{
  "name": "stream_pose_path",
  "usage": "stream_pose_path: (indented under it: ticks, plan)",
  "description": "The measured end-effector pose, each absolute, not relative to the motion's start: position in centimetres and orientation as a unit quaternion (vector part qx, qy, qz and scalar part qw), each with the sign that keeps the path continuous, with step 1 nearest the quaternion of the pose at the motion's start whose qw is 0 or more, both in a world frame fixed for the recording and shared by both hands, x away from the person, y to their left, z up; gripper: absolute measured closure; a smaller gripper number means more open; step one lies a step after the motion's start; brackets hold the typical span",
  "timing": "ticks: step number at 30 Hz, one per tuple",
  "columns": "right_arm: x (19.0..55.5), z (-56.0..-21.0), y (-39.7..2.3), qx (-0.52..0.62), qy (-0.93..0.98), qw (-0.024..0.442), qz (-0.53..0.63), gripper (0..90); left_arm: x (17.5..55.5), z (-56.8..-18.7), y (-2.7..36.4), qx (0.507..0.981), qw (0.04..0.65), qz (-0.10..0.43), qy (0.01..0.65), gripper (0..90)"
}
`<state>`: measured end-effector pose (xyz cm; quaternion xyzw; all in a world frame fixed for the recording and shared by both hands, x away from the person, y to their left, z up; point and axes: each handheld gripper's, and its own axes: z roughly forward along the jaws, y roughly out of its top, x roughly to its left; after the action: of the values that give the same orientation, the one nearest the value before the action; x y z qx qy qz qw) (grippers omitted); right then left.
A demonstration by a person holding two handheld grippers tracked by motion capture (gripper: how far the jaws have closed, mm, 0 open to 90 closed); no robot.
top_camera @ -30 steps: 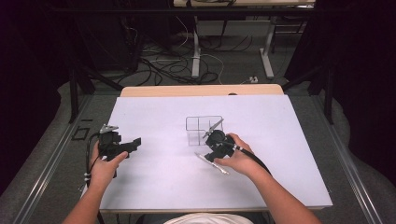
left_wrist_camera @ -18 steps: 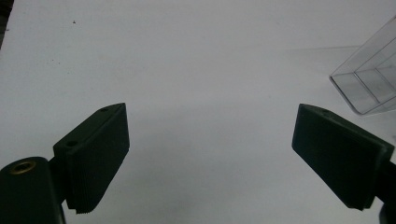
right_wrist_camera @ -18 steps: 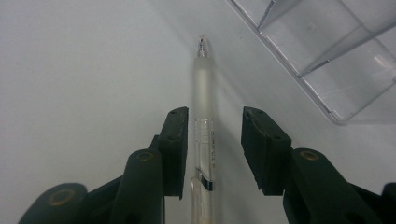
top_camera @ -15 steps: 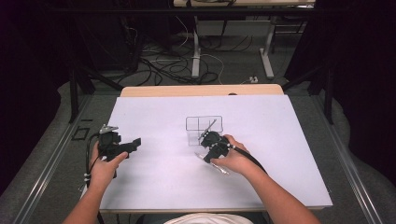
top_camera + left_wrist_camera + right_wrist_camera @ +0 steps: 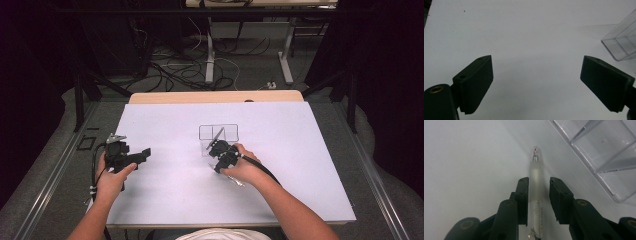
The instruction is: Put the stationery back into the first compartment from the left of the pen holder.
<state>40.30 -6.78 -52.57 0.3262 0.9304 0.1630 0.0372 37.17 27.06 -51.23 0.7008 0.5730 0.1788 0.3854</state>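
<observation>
A clear frosted pen [image 5: 535,170] lies on the white table, tip pointing away. My right gripper [image 5: 539,187] straddles its barrel: the left jaw touches it and a narrow gap shows at the right jaw, so the gripper is open. In the high view my right gripper [image 5: 214,148] sits just in front of a clear compartment box [image 5: 230,128], which has a dark pen [image 5: 218,135] leaning in it. The box [image 5: 604,157] is close on the right of the jaws. My left gripper [image 5: 142,152] hovers at the table's left, wide open [image 5: 536,82] and holding nothing.
The white sheet [image 5: 300,150] covers the table, with a wooden strip [image 5: 215,96] at its far edge. A corner of the clear box [image 5: 621,42] shows at the right of the left gripper view. Cables and table legs lie on the floor beyond.
My right gripper has slid left and slightly forward along the box's front. The left gripper has stayed in place.
</observation>
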Motion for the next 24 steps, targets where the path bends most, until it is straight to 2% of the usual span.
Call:
stream_pose_path:
  ticks: [13,24]
  plan:
    - [40.53,-52.99,-6.59,0.320,0.934,0.031,0.155,79.5,37.13,-51.21,27.04,0.702,0.385,0.178,0.573,11.6]
    - [40.46,-52.85,-6.51,0.328,0.932,0.031,0.152,80.0,37.15,-51.27,27.08,0.698,0.387,0.179,0.575,11.9]
